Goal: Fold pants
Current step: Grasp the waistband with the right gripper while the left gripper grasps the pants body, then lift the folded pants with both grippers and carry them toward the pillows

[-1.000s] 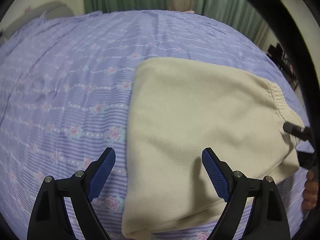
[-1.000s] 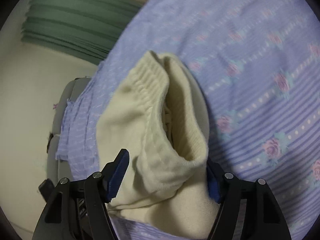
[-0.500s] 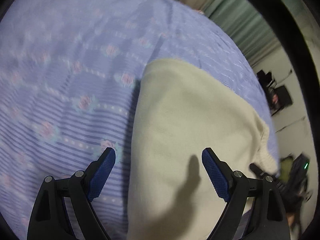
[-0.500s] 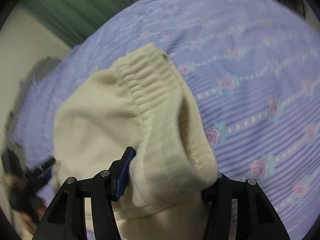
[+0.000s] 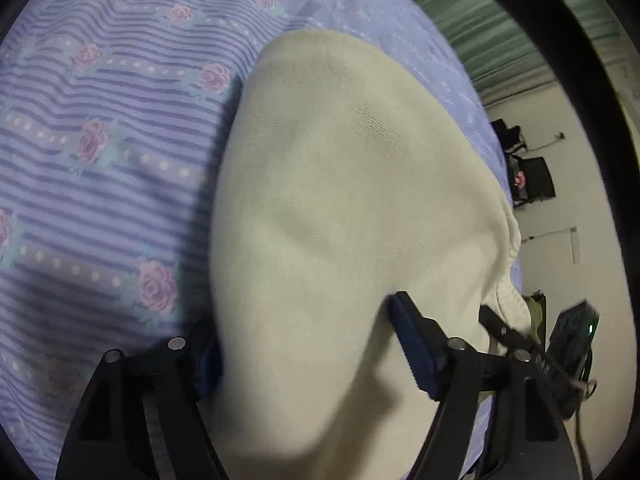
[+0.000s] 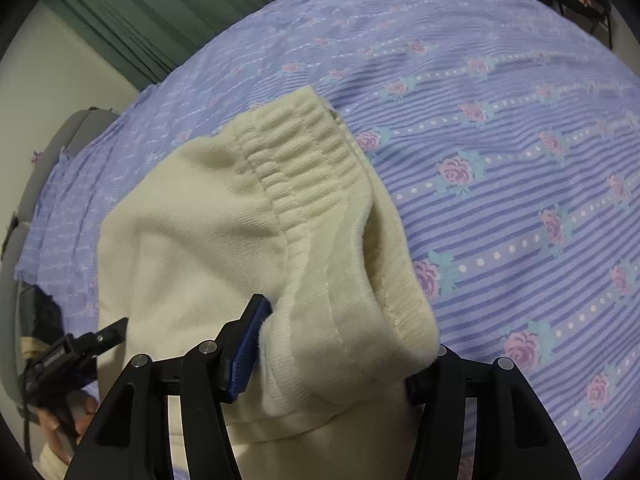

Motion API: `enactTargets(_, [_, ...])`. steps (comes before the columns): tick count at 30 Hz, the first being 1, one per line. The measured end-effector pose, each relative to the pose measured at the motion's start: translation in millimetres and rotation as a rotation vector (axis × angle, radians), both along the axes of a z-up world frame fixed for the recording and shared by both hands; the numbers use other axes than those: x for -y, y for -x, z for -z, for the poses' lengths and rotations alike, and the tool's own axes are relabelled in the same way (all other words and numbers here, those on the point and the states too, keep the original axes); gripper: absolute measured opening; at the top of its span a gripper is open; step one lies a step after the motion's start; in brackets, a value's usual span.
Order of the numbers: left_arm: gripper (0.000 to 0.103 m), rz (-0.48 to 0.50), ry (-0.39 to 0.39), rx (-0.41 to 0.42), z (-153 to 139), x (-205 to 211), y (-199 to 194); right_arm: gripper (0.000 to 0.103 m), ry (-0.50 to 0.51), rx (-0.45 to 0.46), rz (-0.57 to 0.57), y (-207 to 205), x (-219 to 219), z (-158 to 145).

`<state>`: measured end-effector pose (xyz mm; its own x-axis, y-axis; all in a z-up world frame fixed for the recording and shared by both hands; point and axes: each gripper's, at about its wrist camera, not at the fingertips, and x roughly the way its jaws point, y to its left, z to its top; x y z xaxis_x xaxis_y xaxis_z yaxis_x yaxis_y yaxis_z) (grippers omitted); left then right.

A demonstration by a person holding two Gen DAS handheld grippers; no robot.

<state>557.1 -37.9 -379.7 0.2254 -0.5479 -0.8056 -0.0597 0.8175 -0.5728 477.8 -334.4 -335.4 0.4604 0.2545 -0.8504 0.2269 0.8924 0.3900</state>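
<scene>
Cream knit pants [image 5: 340, 184] lie folded on a purple flowered bedsheet [image 5: 100, 140]. My left gripper [image 5: 308, 356] straddles the folded edge of the pants, cloth bulging between its blue pads, jaws wide. In the right wrist view the ribbed waistband [image 6: 304, 152] of the pants [image 6: 192, 248] is bunched between my right gripper's [image 6: 332, 352] pads, which press on the thick cloth. The left gripper's tip [image 6: 108, 330] shows at the far left there; the right gripper's tip [image 5: 504, 328] shows in the left view.
The bedsheet [image 6: 520, 160] spreads far to the right and behind. Green curtains [image 6: 168, 12] hang beyond the bed. A cream floor with dark chairs [image 5: 532, 176] lies off the bed's edge. A grey chair [image 6: 76, 132] stands at the left.
The left gripper has dropped onto the pants' edge, with cloth now between its pads. The right gripper has swung round with the waistband and lifted it.
</scene>
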Motion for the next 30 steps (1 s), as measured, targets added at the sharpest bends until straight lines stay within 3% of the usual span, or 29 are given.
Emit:
enactTargets(2, [0.049,-0.022,-0.032,-0.011,-10,4,2,0.054,-0.02,-0.005,0.003,1,2,-2])
enactTargets(4, [0.029,-0.018,-0.056,0.025,-28,10,9,0.043,-0.003,0.006,-0.008,4,-1,-12])
enactTargets(7, [0.028,0.003,-0.096,0.105,-61,19,25,0.036,0.011,0.044,-0.034,18,-5,-36])
enactTargets(11, [0.027,0.07,-0.202,0.189,-103,39,52,0.034,0.047,0.088,-0.085,45,-14,-73])
enactTargets(14, [0.027,0.127,-0.278,0.217,-129,55,79,0.033,0.088,0.111,-0.126,69,-20,-96])
enactTargets(17, [0.027,0.153,-0.304,0.245,-154,60,110,0.033,0.109,0.128,-0.152,104,-16,-123])
enactTargets(30, [0.027,0.043,-0.391,0.402,-299,50,249,0.033,0.097,0.273,-0.275,201,-12,-250])
